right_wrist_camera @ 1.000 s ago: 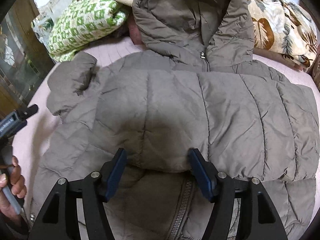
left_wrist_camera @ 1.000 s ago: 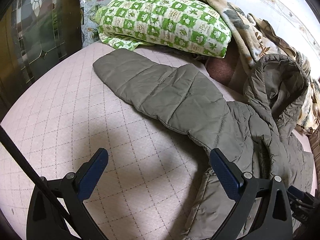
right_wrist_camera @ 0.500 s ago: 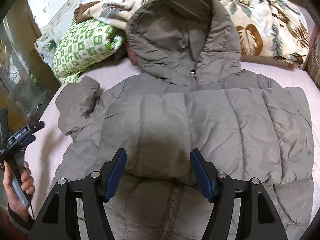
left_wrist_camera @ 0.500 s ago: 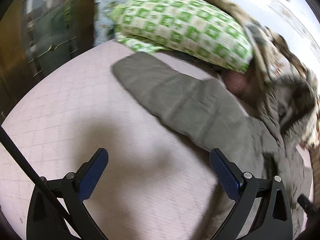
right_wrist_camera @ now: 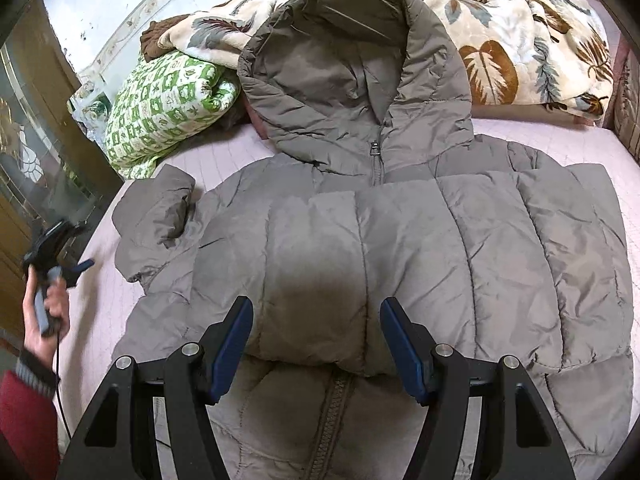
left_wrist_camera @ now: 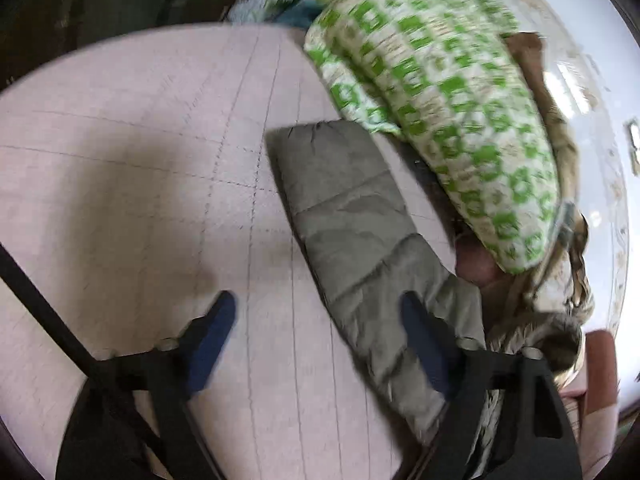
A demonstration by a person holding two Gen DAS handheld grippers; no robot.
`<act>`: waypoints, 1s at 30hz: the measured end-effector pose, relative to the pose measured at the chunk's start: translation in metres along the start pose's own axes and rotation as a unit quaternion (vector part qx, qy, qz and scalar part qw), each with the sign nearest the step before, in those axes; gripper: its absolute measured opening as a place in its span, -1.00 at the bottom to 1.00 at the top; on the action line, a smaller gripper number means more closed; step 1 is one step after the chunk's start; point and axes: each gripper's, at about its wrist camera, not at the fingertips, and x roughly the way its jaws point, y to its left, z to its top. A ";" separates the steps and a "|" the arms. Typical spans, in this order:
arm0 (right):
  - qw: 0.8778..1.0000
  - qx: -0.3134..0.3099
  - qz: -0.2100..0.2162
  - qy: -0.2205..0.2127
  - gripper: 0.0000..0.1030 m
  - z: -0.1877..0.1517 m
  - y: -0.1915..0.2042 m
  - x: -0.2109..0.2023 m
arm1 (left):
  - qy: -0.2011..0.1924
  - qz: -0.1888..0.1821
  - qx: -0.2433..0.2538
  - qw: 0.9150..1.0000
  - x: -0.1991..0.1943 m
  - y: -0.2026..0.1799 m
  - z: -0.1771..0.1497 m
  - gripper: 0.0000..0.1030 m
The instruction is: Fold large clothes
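Your left gripper (left_wrist_camera: 316, 344) has swung across the pink bed (left_wrist_camera: 120, 160) to the jacket's one outstretched sleeve (left_wrist_camera: 352, 224), which a second ago lay well ahead of it. Its jaws have just been closing but are still spread, with the sleeve's near edge partly between them and unpinched. I judge this sleeve is the next fold.

Counted, largest first: one grey hooded puffer jacket (right_wrist_camera: 400, 240), lying face-up across the middle of the bed, hood toward the far end; one leaf-print blanket (right_wrist_camera: 520, 52) far right; one green checked pillow (right_wrist_camera: 168, 104) far left. Your right gripper (right_wrist_camera: 316, 344) hovers spread over the folded-over panel at the jacket's near edge, gripping nothing.
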 end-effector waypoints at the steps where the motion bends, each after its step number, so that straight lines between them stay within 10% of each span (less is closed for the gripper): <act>1: 1.000 0.000 0.000 0.000 0.37 0.000 -0.001 0.001 | 0.007 -0.006 -0.010 1.000 0.011 0.001 0.008 0.32; 13: 1.000 -0.006 -0.003 0.007 0.37 -0.001 -0.003 0.015 | -0.044 0.007 -0.018 0.999 0.073 -0.012 0.054 0.57; 15: 1.000 -0.007 -0.009 0.004 0.37 -0.001 -0.003 0.018 | -0.058 0.051 0.009 0.997 0.078 -0.025 0.054 0.32; 16: 1.000 -0.006 -0.010 0.003 0.37 -0.001 -0.004 0.018 | -0.063 0.078 0.026 0.995 0.081 -0.030 0.054 -0.39; 17: 1.000 -0.001 -0.008 0.003 0.37 0.000 -0.006 0.019 | -0.062 0.091 0.041 0.993 0.083 -0.034 0.053 -0.63; 30: 0.999 0.010 -0.023 0.030 0.39 0.000 -0.017 0.042 | -0.123 0.021 0.051 0.991 -0.013 -0.044 0.021 -0.75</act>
